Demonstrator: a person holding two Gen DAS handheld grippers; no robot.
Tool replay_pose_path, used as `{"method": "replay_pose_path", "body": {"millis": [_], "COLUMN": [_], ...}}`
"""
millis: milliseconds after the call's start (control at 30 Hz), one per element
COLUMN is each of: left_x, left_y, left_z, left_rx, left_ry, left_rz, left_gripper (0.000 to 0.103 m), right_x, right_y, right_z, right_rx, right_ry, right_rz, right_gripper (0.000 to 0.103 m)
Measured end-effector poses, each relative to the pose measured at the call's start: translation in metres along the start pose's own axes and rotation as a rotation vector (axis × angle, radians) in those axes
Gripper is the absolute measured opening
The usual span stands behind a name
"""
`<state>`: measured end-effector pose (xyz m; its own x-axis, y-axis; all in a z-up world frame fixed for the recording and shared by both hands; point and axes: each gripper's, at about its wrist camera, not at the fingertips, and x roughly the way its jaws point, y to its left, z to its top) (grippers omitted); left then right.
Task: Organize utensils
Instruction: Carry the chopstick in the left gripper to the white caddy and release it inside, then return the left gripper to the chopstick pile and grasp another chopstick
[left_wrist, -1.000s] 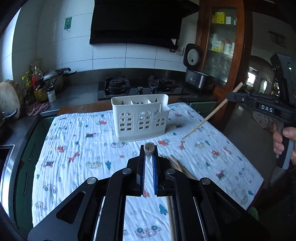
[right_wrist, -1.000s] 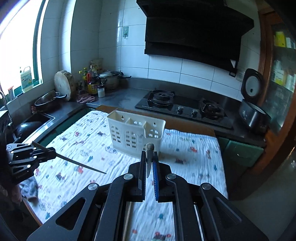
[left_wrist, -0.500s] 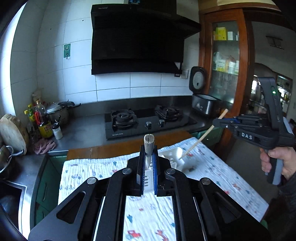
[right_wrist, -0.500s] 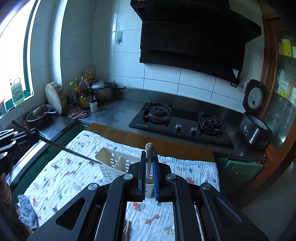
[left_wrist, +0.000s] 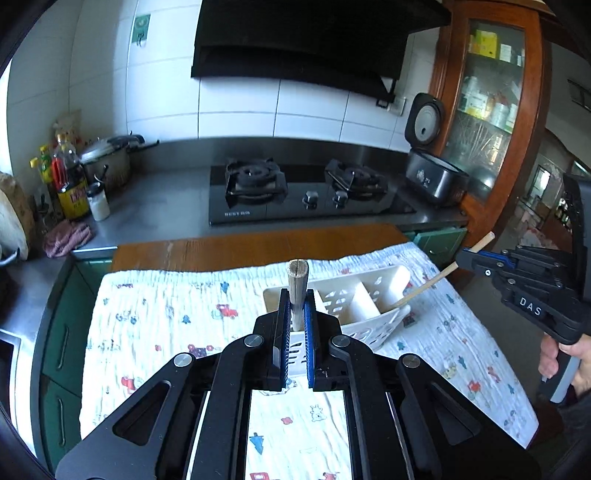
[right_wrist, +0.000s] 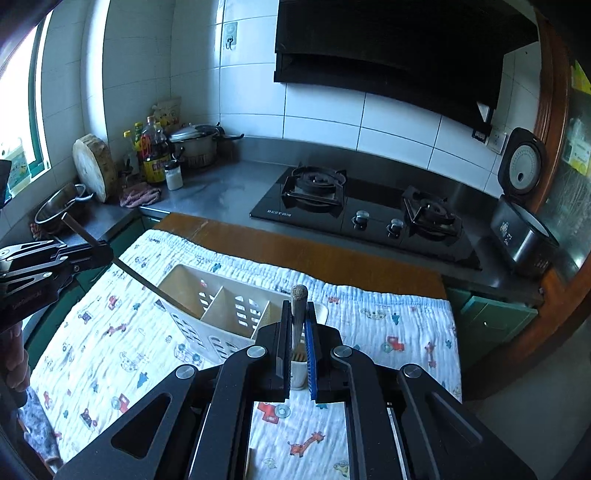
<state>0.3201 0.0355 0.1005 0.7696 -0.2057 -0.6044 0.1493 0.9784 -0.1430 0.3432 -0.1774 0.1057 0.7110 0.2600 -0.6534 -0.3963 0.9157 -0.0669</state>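
Both grippers have swung over the white slotted plastic caddy (left_wrist: 354, 302); left gripper (left_wrist: 296, 314) and right gripper (right_wrist: 298, 325) each pinch one chopstick, tips entering, neither dropped yet.

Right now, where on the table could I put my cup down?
The cloth left of the white caddy lies bare, and so does the wooden strip between cloth and stove. Around the caddy it is crowded: both chopsticks slant into it.

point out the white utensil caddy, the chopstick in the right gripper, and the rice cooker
white utensil caddy (left_wrist: 384, 280): left wrist view, back wall
chopstick (left_wrist: 421, 291): left wrist view, mid shaft below the right gripper (left_wrist: 466, 258)
rice cooker (right_wrist: 517, 229): right wrist view, dark body
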Motion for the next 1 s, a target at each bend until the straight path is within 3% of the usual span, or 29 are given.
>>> {"method": "replay_pose_path", "body": {"millis": [433, 467, 533, 600, 767, 1000], "left_x": [0.038, 0.038, 0.036, 0.028, -0.002, -0.057], "left_y": [0.008, 0.007, 0.008, 0.007, 0.001, -0.015], "left_z": [-0.014, -0.014, -0.012, -0.010, -0.009, -0.034], "left_rx": [-0.027, -0.026, -0.034, -0.030, -0.032, -0.008], "left_ry": [0.077, 0.079, 0.075, 0.051, -0.004, -0.058], "left_rz": [0.030, 0.027, 0.023, 0.034, 0.025, 0.054], "left_gripper": [0.009, 0.010, 0.026, 0.041, 0.043, 0.050], "right_x": [0.011, 0.008, 0.002, -0.007, -0.040, -0.082], "right_y": [0.000, 0.000, -0.001, -0.001, -0.002, 0.005], "right_z": [-0.006, -0.006, -0.005, -0.004, -0.010, -0.044], "right_rx": [0.005, 0.005, 0.005, 0.000, 0.002, 0.003], "right_ry": [0.009, 0.002, -0.017, -0.039, -0.100, -0.140], "right_rz": [-0.002, -0.004, -0.011, -0.024, -0.046, -0.025], "right_gripper": [0.010, 0.011, 0.015, 0.022, 0.038, 0.050]}}
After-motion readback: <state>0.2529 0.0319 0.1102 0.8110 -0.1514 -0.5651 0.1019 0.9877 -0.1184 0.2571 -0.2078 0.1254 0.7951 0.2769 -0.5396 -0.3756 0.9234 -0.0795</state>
